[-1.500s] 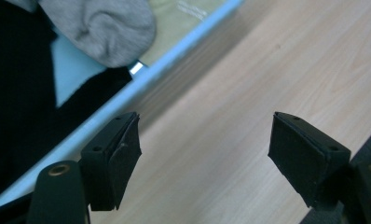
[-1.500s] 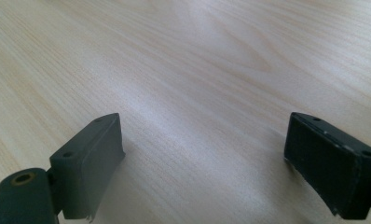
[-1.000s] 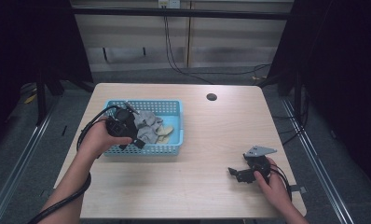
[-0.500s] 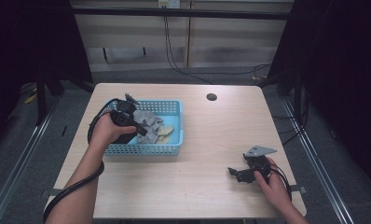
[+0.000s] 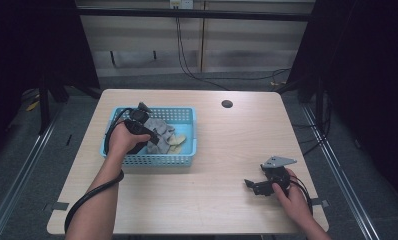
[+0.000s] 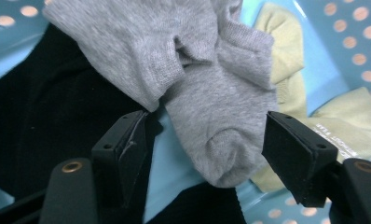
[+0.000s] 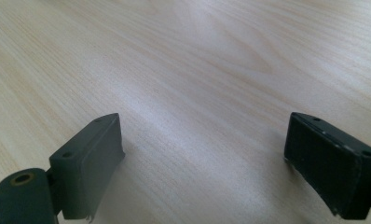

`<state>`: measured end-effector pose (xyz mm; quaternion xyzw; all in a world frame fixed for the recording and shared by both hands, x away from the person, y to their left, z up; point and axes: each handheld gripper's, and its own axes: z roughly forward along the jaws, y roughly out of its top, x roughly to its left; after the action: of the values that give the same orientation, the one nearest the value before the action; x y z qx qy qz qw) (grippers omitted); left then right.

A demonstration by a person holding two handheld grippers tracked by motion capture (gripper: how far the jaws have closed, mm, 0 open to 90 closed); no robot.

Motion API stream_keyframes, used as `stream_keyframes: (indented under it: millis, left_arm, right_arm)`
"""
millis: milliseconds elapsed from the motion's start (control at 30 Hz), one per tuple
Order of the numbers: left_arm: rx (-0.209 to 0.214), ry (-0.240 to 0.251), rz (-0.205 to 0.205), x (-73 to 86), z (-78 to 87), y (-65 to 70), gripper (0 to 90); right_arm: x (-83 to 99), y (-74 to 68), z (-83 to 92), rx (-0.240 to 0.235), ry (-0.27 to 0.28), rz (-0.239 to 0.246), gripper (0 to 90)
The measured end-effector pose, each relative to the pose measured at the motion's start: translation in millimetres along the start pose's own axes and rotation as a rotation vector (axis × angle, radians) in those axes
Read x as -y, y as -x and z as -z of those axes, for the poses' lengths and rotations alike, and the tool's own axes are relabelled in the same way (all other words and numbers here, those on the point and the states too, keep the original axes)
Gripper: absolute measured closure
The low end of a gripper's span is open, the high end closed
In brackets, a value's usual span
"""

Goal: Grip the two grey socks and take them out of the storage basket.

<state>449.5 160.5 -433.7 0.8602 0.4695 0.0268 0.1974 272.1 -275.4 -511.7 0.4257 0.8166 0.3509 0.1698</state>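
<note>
A blue mesh basket (image 5: pixel 152 161) at the table's left holds a grey sock (image 5: pixel 163 128), a pale yellow sock (image 5: pixel 180 140) and a black garment (image 6: pixel 48 116). My left gripper (image 5: pixel 154 138) reaches down into the basket. In the left gripper view its jaws (image 6: pixel 204 149) stand on either side of the grey sock's (image 6: pixel 221 116) toe end. They have just been closing, with a gap still on the left side, so it is open. The yellow sock (image 6: pixel 286 60) lies behind the grey one. My right gripper (image 5: pixel 250 184) rests open on bare wood (image 7: pixel 204 154) at the front right.
The light wooden table (image 5: pixel 237 145) has a round cable hole (image 5: pixel 227 104) near its far edge. A black cable (image 5: pixel 94 192) trails from the left gripper along the forearm. Dark floor and rails surround the table.
The left hand has moved forward and down from the basket's near left rim into the basket, onto the socks. The right hand and its gripper have stayed put.
</note>
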Motion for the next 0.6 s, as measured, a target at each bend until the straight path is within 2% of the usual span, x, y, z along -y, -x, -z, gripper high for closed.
stream_keyframes:
  millis: [67, 267, 367, 533, 567, 600]
  left_arm:
    - [-0.012, -0.008, 0.01, 0.4, -4.2, -0.8, 32.4]
    - [-0.007, -0.024, 0.015, 1.6, -10.7, -3.4, 40.0]
    - [0.002, -0.037, 0.042, 3.0, -14.6, -4.2, 43.0]
    - [0.005, -0.055, 0.054, 4.2, -19.2, -4.5, 50.6]
    - [0.016, -0.064, 0.063, 4.2, -20.3, -4.3, 50.6]
    - [0.014, -0.071, 0.054, 4.1, -21.8, -4.3, 59.7]
  right_arm:
    - [0.0, -0.2, 0.1, 0.002, -0.001, -0.002, 10.8]
    - [0.0, -0.1, 0.1, 0.0, -0.001, -0.001, 10.8]
    - [0.0, -0.1, 0.1, 0.001, -0.001, -0.001, 10.8]
    - [0.0, -0.2, 0.1, 0.001, -0.001, -0.002, 10.8]
    - [0.0, -0.1, 0.0, -0.001, -0.001, -0.002, 10.8]
    - [-0.1, -0.1, 0.1, 0.001, -0.001, -0.001, 10.8]
